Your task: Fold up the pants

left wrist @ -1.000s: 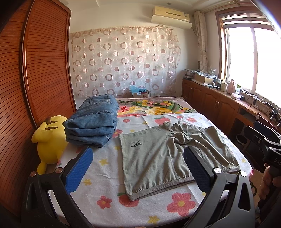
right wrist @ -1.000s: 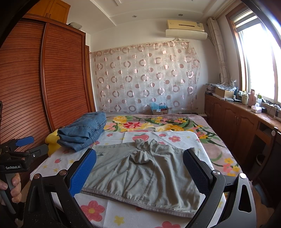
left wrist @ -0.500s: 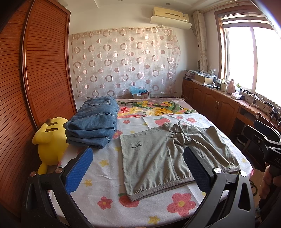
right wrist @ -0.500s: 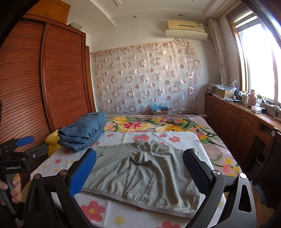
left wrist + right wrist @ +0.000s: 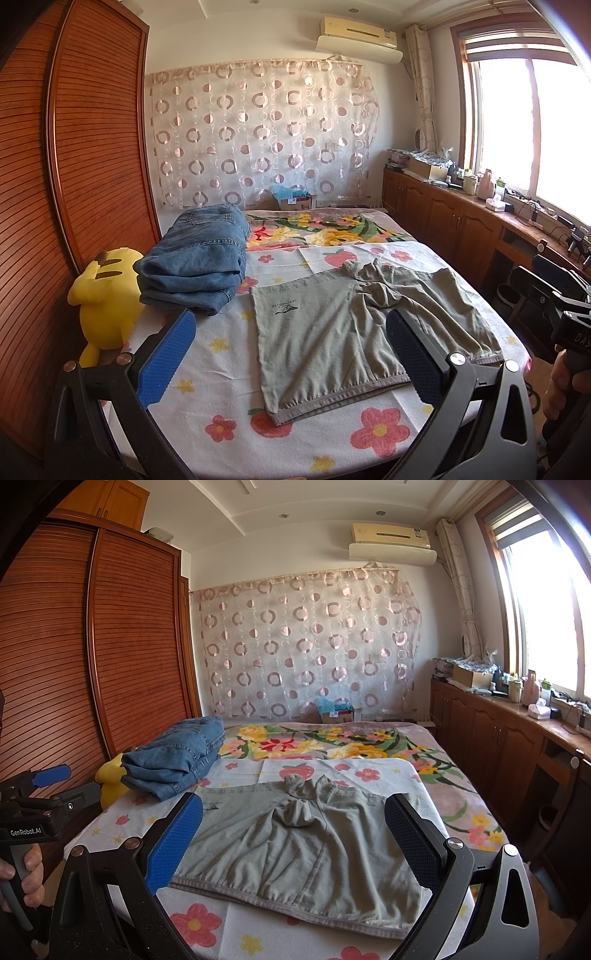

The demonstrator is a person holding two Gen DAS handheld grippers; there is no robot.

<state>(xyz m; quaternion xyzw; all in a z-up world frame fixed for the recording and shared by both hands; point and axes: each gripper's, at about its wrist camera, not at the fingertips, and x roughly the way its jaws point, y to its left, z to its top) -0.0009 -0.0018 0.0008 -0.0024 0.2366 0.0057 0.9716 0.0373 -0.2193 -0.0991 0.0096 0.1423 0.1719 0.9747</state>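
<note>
Here we are at the foot of the bed, and the grey-green pants lie spread on the flowered sheet, waistband along the near edge, legs running toward the far side with a bunched knot of cloth at the crotch. Nothing folded yet, by the look of it. Left hand-held gripper hangs above the near edge, fingers spread wide, gripping nothing. Right hand-held gripper is the same story: spread wide, empty, poised over the waistband. Both look clear of the fabric.

So this reads as the approach, the fold itself not yet begun. The next move probably calls for each gripper to drop to a corner of the garment, pinch it, and carry one side over the other, smoothing that bunched centre on the way.

Far left, a stack of folded jeans sits beside a yellow plush toy, well apart from the pants.
</note>
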